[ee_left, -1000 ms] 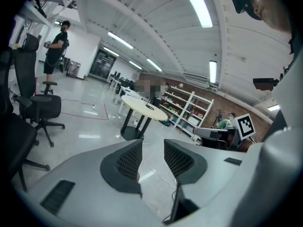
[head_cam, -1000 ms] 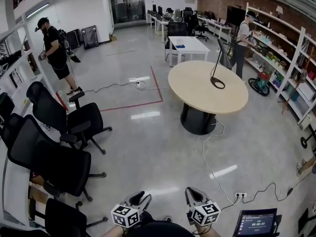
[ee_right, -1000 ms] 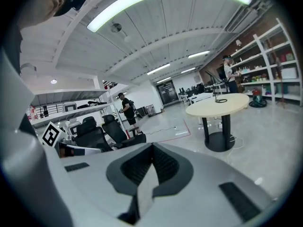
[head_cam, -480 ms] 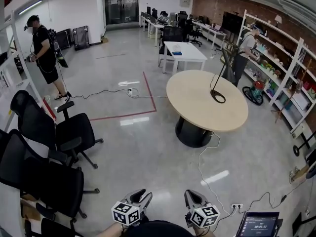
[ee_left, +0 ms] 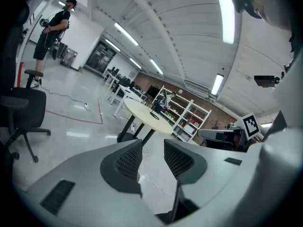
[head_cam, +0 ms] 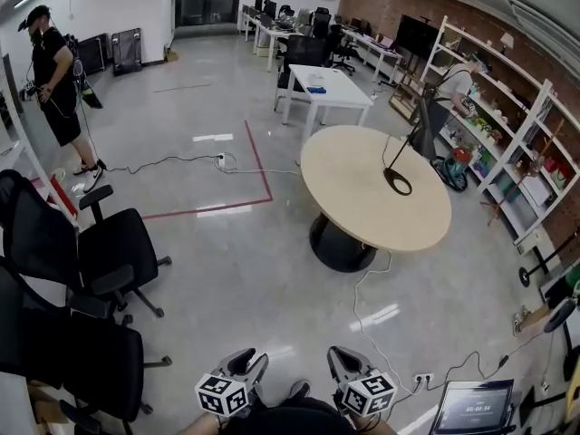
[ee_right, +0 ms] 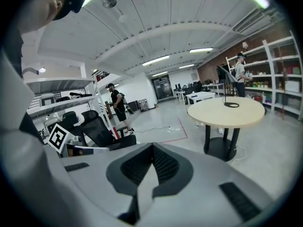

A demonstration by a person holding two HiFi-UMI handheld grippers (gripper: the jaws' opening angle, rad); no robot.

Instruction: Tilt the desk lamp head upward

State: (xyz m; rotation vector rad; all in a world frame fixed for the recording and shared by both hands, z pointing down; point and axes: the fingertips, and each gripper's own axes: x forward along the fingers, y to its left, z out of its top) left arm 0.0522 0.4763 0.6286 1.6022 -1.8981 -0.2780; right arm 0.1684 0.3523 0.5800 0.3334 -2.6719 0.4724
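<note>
Two grippers: both mine, low at the bottom edge of the head view, well apart from the table, nothing held in either.
Left gripper [head_cam: 256, 361]: my jaws stand apart, with only bare floor in the gap in the left gripper view [ee_left: 152, 150].
Right gripper [head_cam: 334, 352]: my jaws are pressed together with nothing between them; the right gripper view [ee_right: 151, 162] shows the pads meeting.
Desk lamp [head_cam: 396, 191]: black, with a ring-shaped base and a thin stem. It stands on the far right part of the round table, well away from both my grippers. Its head is too small for me to tell the tilt. It also shows in the right gripper view [ee_right: 231, 104].
Round table [head_cam: 362, 198]: light wood top on a dark pedestal, ahead of me and to the right; the lamp is the only thing on it that I can make out.
Cable [head_cam: 364, 302]: white, running across the floor from the table foot toward a power strip [head_cam: 424, 379] near my right gripper.
Office chairs [head_cam: 109, 243]: black, bunched at the left.
Red tape line [head_cam: 258, 166]: on the grey floor, left of the table.
White desk [head_cam: 317, 84]: beyond the round table.
Shelving [head_cam: 526, 152]: white, along the brick wall on the right, with a person [head_cam: 453, 84] standing at it.
Second person [head_cam: 54, 89]: in black clothes, far left.
Screen [head_cam: 471, 406]: bottom right corner, lit; the text is too small to read.
</note>
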